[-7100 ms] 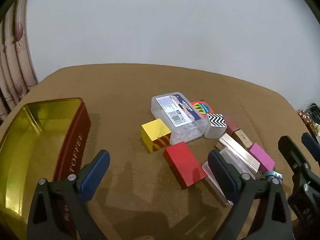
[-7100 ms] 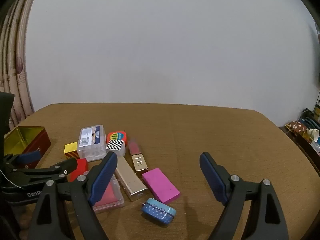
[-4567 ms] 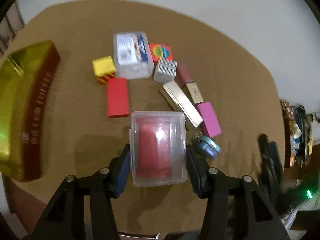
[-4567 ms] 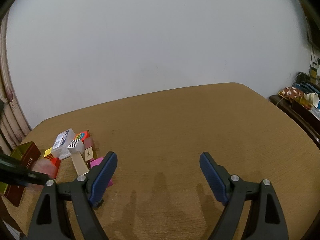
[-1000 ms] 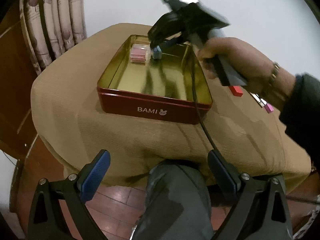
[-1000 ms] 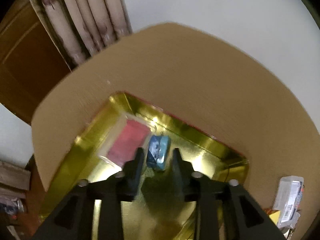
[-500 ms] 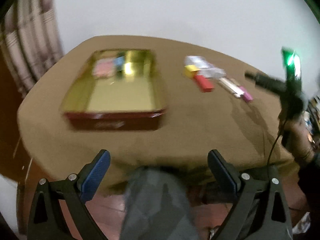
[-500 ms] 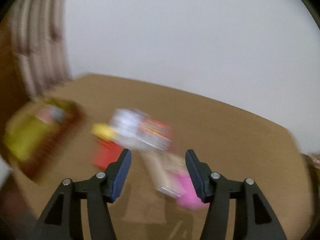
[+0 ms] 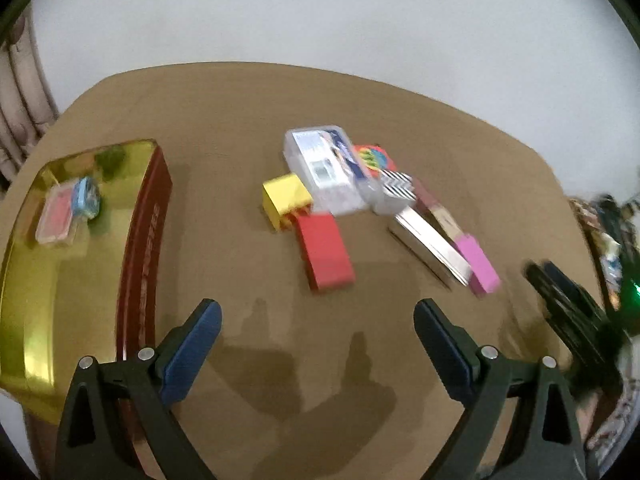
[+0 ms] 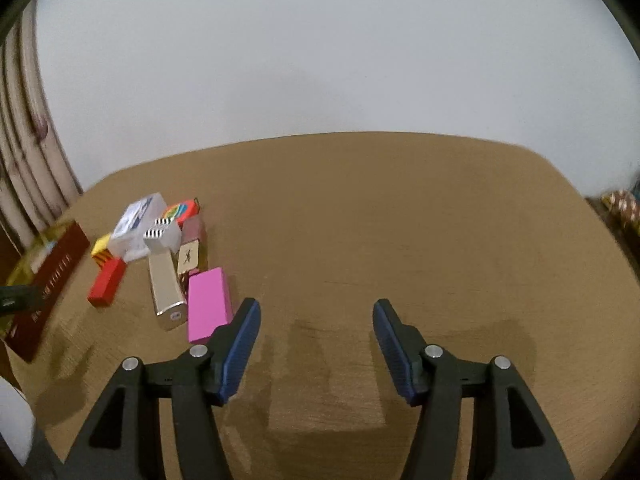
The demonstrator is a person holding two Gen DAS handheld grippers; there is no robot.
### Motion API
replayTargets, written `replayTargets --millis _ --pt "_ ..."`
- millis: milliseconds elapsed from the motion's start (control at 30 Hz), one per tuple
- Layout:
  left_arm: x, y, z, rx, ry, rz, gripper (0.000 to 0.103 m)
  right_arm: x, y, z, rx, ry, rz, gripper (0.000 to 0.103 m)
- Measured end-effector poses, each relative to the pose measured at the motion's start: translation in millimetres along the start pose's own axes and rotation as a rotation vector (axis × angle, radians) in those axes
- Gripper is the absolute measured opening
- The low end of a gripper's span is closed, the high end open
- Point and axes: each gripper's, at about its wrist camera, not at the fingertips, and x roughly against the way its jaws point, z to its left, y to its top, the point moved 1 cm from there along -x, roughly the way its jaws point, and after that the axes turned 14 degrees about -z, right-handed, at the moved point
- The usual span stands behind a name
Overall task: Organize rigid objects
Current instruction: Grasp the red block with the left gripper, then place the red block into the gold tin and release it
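Observation:
A gold tin with red walls (image 9: pixel 140 240) sits at the table's left; inside lie a clear case with a pink insert (image 9: pixel 56 216) and a small blue tin (image 9: pixel 86 196). A cluster of boxes lies mid-table: red block (image 9: pixel 326 252), yellow cube (image 9: pixel 286 198), clear labelled case (image 9: pixel 324 168), zigzag box (image 9: pixel 394 190), gold bar (image 9: pixel 430 244), pink block (image 9: pixel 478 260). My left gripper (image 9: pixel 316 344) is open and empty, above the table in front of the red block. My right gripper (image 10: pixel 316 334) is open and empty, just right of the pink block (image 10: pixel 208 304). The right gripper also shows blurred in the left wrist view (image 9: pixel 568 304).
The tin (image 10: pixel 44 280) shows at the far left of the right wrist view, with the red block (image 10: pixel 106 282) and gold bar (image 10: pixel 164 284) beside it. A colourful round-print box (image 9: pixel 372 156) lies behind the cluster. Curtains (image 10: pixel 28 152) hang left. Clutter (image 9: pixel 612 232) sits off the right edge.
Both grippers have swung back toward the box cluster. The right gripper let go of the blue tin inside the gold tin and opened wider. The left gripper moved closer over the table.

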Motion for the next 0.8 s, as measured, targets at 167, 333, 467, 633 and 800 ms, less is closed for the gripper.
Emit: replayTargets --millis 167,333,467,633,800 --pt "-38 9 2 0.036 0.026 0.06 0.089 10 1 -6 0.004 0.04 -0.015 0.061" --pt "-59 12 2 0.057 0.047 0.096 0.081 8 2 -7 -0.012 0.068 -0.018 0.063" --pt "-68 10 2 0.031 0.068 0.114 0.043 13 2 -9 -0.02 0.076 -0.029 0.063" --pt "-64 8 -3 0.0 0.048 0.116 0.027 10 1 -7 -0.03 0.073 -0.03 0.064" --pt "-18 -1 1 0.015 -0.018 0.115 0.027 9 1 -7 -0.038 0.072 -0.028 0.064"
